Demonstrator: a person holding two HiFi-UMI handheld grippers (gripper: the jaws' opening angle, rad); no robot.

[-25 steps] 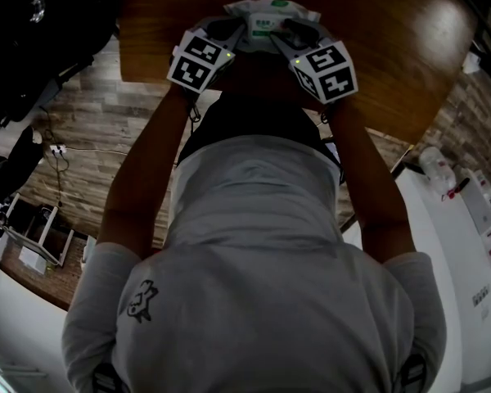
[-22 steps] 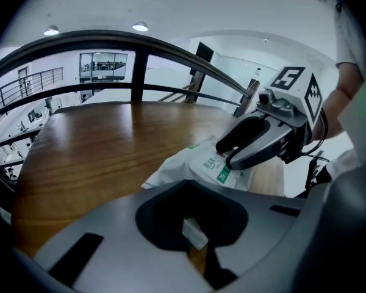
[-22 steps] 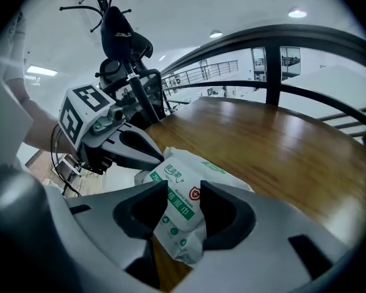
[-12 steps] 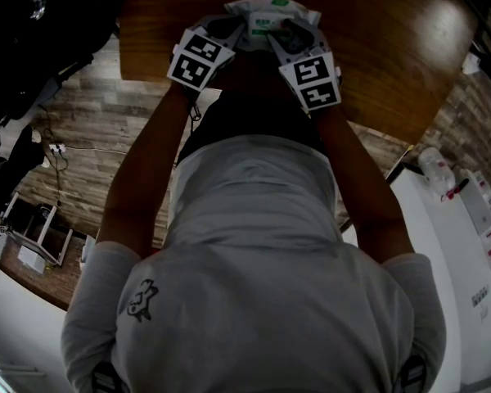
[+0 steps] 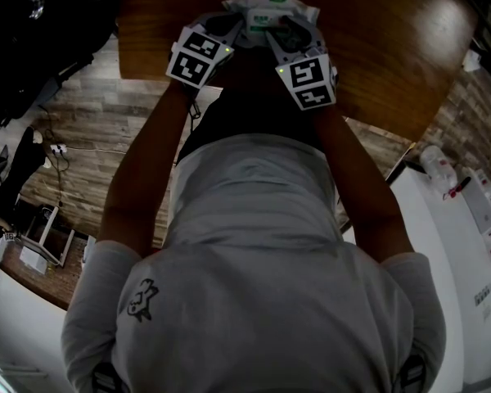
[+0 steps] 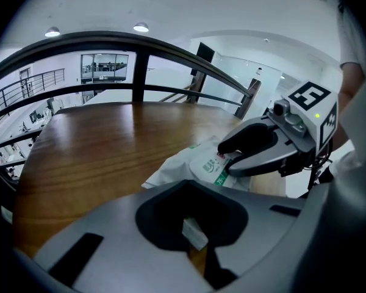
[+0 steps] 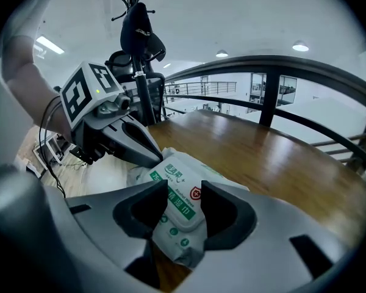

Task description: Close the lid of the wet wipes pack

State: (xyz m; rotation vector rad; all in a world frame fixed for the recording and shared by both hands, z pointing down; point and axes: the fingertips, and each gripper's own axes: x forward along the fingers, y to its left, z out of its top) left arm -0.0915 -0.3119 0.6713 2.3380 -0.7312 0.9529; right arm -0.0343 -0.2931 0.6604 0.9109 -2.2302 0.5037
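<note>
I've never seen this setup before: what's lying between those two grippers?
The wet wipes pack lies between the left gripper and the right gripper, on the wooden table. The head view shows it.

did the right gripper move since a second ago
Yes. The right gripper rolled: its marker cube swung left toward the left gripper, against the table edge, jaws astride the wet wipes pack.

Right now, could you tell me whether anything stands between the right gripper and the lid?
Nothing visible does: the lid sits between the right gripper's open jaws, and the left gripper is at the pack's far end.
</note>
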